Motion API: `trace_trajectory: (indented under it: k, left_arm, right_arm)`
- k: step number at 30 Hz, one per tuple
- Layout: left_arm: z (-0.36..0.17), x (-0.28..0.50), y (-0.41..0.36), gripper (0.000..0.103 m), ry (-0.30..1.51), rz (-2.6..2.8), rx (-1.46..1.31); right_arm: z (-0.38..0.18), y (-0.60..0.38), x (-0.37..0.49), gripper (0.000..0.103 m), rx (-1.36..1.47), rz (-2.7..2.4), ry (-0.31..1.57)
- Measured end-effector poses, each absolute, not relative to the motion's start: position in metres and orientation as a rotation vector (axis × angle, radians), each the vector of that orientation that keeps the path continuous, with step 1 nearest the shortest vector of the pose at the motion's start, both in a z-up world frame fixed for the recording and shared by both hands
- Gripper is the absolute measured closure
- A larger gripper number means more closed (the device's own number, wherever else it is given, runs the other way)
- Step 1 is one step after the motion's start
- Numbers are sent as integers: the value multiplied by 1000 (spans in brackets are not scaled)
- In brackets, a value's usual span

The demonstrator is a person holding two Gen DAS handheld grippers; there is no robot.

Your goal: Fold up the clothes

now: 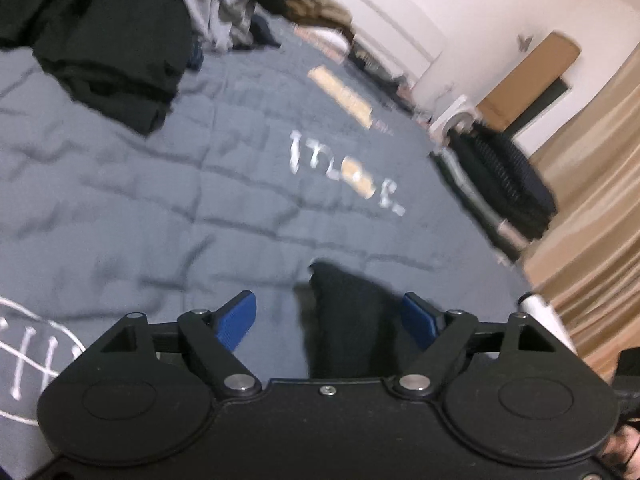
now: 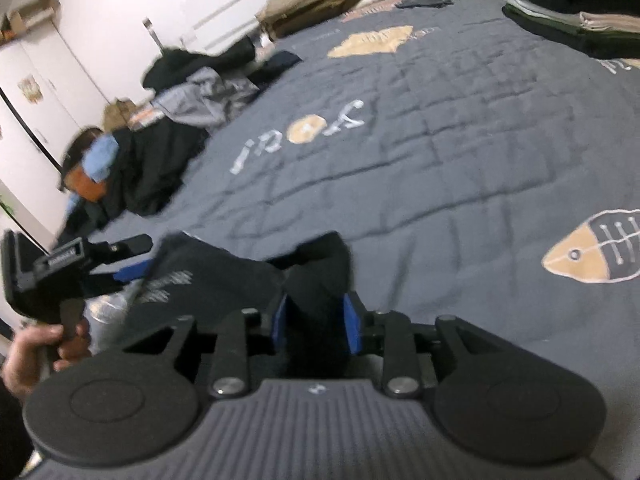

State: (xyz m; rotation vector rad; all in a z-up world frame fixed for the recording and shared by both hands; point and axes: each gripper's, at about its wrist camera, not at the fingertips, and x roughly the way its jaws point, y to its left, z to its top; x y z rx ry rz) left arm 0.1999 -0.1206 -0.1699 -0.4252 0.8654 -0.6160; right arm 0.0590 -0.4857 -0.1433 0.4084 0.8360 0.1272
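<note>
A black garment with a pale print hangs between the two grippers above a grey quilted bed cover. My right gripper is shut on a bunched fold of it, blue pads pressing each side. In the left wrist view my left gripper stands wide open, with a fold of the black garment lying between its blue fingers and touching neither. The left gripper also shows in the right wrist view, beside the garment's edge.
A heap of unfolded dark and grey clothes lies at the far side of the bed, also in the right wrist view. Folded stacks sit at the far right. A dark chair stands off the bed's edge by tan curtains.
</note>
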Motion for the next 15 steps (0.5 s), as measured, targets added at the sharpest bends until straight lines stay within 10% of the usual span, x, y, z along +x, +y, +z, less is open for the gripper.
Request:
trace_trajectory:
  k: [15]
  left_arm:
    - [-129, 176, -125, 25, 797, -619, -385]
  right_arm:
    - [-120, -503, 46, 67, 427, 143, 787]
